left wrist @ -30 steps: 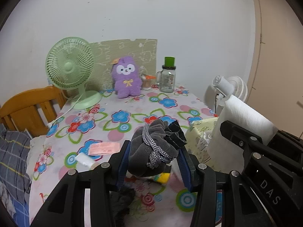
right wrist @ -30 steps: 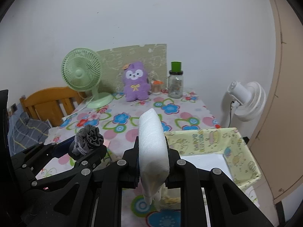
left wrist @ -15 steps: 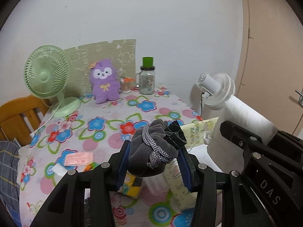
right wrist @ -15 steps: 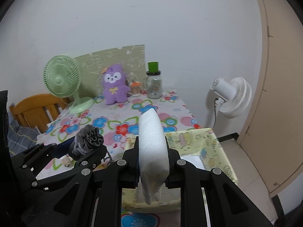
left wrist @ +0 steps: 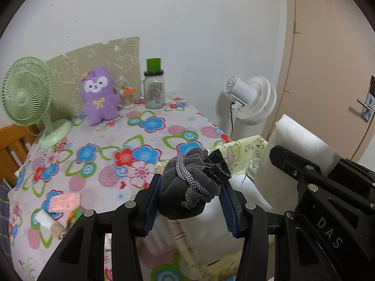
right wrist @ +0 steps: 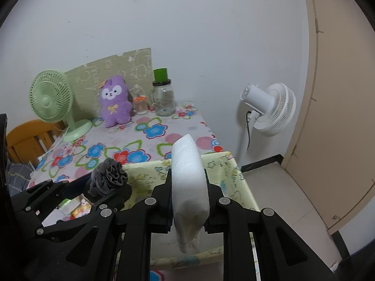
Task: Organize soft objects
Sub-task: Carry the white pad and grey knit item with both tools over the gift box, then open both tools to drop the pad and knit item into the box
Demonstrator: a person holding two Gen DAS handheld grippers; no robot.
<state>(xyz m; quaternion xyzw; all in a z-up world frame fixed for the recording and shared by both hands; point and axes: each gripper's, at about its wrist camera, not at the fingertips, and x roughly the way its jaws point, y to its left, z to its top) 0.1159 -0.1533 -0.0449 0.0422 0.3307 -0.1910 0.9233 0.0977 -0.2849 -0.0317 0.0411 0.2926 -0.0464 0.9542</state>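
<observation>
Soft grey drawstring pouch (left wrist: 189, 182) sits clamped in the left gripper (left wrist: 191, 201); the right gripper (right wrist: 189, 201) pinches a folded white foam pad (right wrist: 188, 182). Both have swung sideways, so the pale-yellow printed fabric bin (right wrist: 225, 168) now lies directly ahead and beneath them, seemingly ready for dropping.

Right gripper (right wrist: 189, 207) clamped on white foam pad (right wrist: 189, 182), pad upright between jaws, above yellow bin (right wrist: 230, 175). Left gripper (right wrist: 106, 188) at lower left, gripping grey pouch (right wrist: 110, 175). Behind: floral table (right wrist: 150, 138), green fan (right wrist: 50, 99), purple plush (right wrist: 114, 101), jar (right wrist: 163, 98), white fan (right wrist: 269, 109).
</observation>
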